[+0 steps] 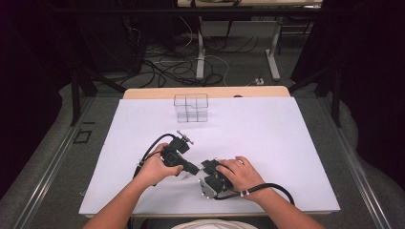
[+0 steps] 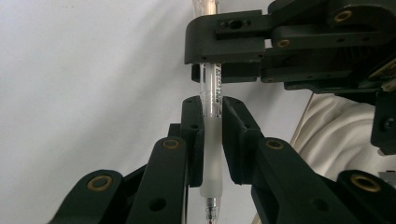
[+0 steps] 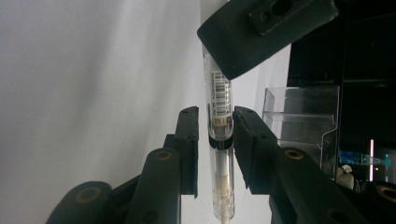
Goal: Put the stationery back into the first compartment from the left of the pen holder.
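Note:
A clear pen (image 1: 186, 175) is held level just above the white sheet between my two grippers. My left gripper (image 1: 195, 170) is shut on it: in the left gripper view the pads (image 2: 212, 122) clamp the frosted rubber grip of the pen (image 2: 213, 144), tip toward the camera. My right gripper (image 1: 206, 167) faces it from the right. In the right gripper view the pen's (image 3: 219, 93) barcoded rear end stands between that gripper's jaws (image 3: 215, 127); the right pad lies against it, and a thin gap shows at the left pad.
A clear plastic organiser box (image 1: 191, 108) stands at the far middle of the white sheet (image 1: 277, 138). The sheet covers a wooden table (image 1: 258, 91). Grey padded floor, black frame posts and cables surround it.

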